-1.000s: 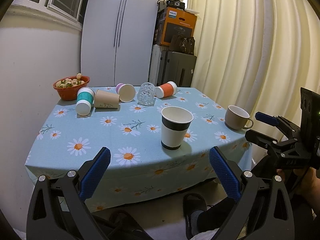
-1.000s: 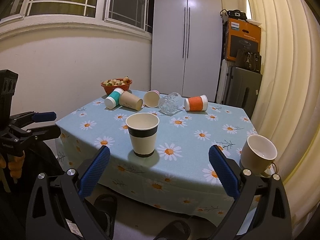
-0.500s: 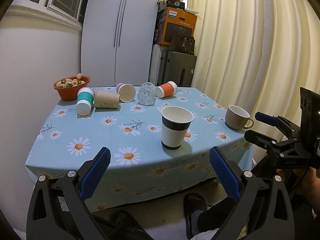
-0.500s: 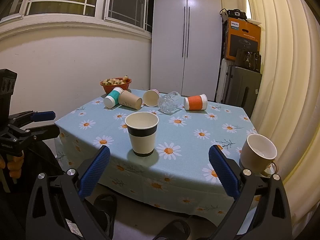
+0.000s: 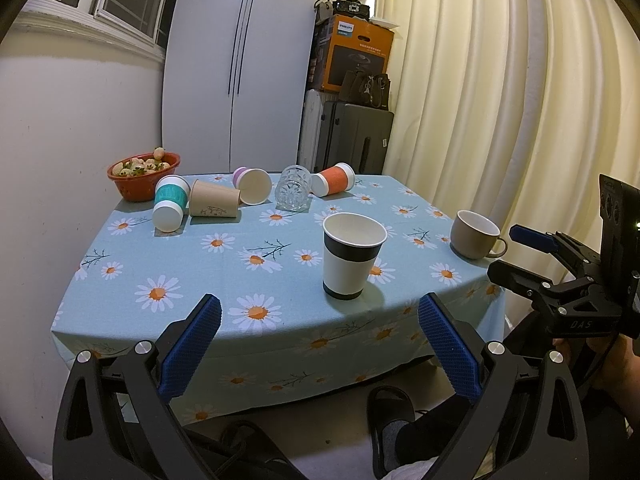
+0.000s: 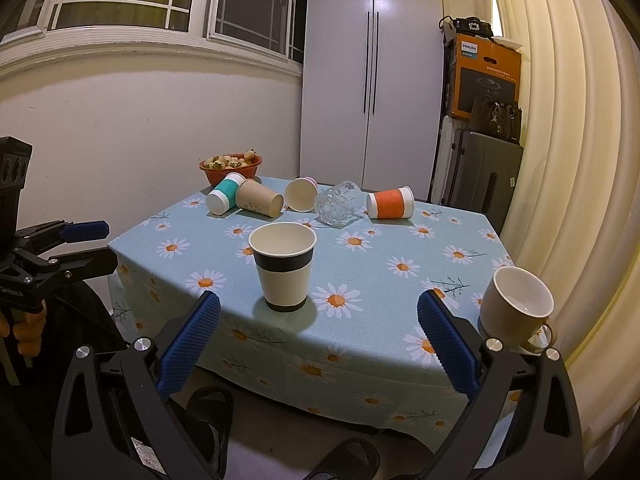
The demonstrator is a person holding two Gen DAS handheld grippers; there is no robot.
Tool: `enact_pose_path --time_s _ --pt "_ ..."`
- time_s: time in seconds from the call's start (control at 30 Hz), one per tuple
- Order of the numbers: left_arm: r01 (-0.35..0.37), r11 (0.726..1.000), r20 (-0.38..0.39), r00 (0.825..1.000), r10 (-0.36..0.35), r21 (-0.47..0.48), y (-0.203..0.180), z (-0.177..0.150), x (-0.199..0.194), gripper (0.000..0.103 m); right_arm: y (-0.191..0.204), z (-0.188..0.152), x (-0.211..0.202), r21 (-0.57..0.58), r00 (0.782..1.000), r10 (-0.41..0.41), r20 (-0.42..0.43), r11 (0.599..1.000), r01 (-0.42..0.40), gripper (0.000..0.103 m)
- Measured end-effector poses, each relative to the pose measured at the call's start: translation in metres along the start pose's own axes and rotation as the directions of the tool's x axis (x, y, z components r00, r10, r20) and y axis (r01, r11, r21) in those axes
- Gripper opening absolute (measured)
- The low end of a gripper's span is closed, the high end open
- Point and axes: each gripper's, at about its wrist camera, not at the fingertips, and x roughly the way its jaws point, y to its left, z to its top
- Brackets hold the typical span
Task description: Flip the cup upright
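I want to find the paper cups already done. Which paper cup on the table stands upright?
The white paper cup with black bands, nearest the front edge, mouth up. The other paper cups lie on their sides at the back.

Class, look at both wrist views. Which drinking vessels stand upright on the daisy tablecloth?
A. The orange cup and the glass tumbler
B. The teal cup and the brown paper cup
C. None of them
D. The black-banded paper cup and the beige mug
D: the black-banded paper cup and the beige mug stand with mouths up; the others by the far edge lie on their sides.
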Motion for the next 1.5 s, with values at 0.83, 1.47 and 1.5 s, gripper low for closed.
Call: enact_pose_path --time_s 0.83,1.47,1.5 --pt "-0.003 1.0 -0.005 1.0 0.003 0.014 0.0006 0.0013 0.0009 0.096 -0.0033 -0.0049 0.0001 0.0 1.0 -0.002 -0.011 1.0 0.002 0.098" --pt "-0.002 1.0 -0.005 1.0 0.002 0.016 -0.0008 0.0005 0.0016 0.096 -0.0039 -0.0047 0.0002 0.001 1.0 -0.006 -0.014 1.0 0.006 0.098" --pt "-0.002 1.0 -0.005 1.0 0.002 0.016 -0.0008 0.0005 0.0016 0.096 -0.0038 -0.0046 0.0002 0.001 1.0 -0.005 -0.014 1.0 0.005 0.098"
